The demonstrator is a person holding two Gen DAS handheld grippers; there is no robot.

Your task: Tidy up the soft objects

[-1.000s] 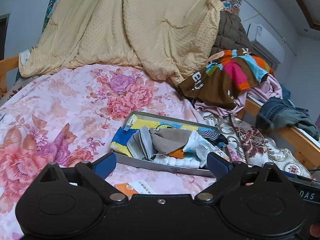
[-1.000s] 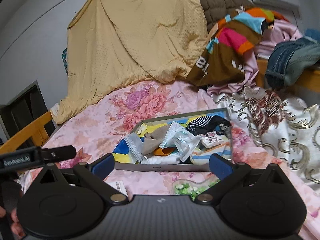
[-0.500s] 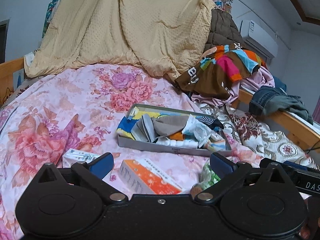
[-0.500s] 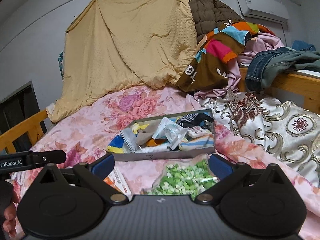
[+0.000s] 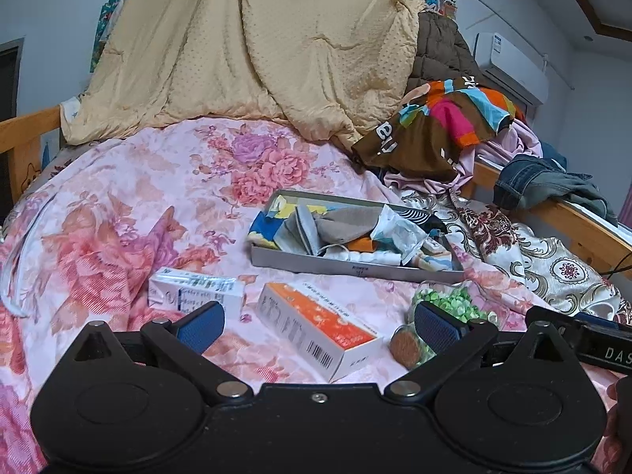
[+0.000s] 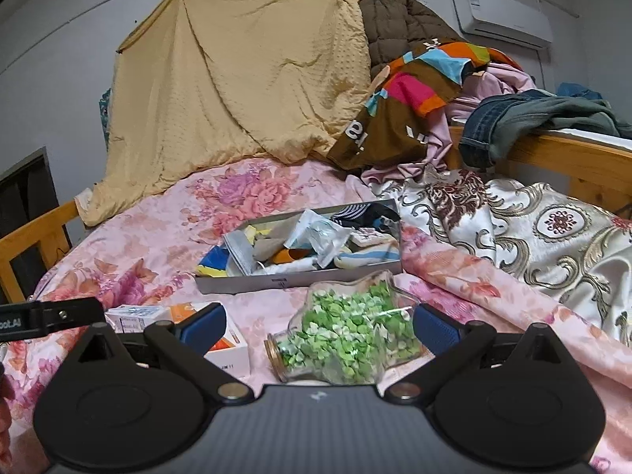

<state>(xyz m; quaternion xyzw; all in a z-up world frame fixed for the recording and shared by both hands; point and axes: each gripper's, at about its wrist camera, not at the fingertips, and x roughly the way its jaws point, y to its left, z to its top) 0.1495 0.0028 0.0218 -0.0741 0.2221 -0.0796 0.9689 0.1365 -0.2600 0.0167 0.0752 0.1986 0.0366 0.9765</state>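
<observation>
While both grippers hang above the near edge of the bed with nothing between their pads, the holdings stand as follows. Item: shallow grey tray [image 5: 355, 266], set on the pink floral bedspread [image 5: 118, 205], filled with soft goods, namely folded socks and cloths in grey, orange, striped and yellow-blue, with crinkled clear wrappers [image 6: 322, 237] lying among them. Item: white carton [image 5: 195, 290], flat on the bedspread, near side of the tray. Item: orange-and-white carton [image 5: 316, 330], just beside it, also outside the tray. Item: glass jar [image 6: 347, 335] on its side, corked, full of small green pieces, lying close before the tray. Item: heaped clothing [image 6: 418, 98] and jeans [image 6: 513, 122] at the far right, well apart from the tray. Left gripper [image 5: 318, 322]: jaws spread wide, empty, over the orange-and-white carton. Right gripper [image 6: 318, 322]: jaws spread wide, empty, the jar lying between its blue pads in view, though contact cannot be told. Stage, as a judgement: the soft goods already lie gathered in the tray, loosely rather than in rows, which fits either a sorting midway or one completed with hands drawn back. Any further handling would call for a light pinch on a single cloth, well clear of the wrappers, and for care that the round jar does not roll.
</observation>
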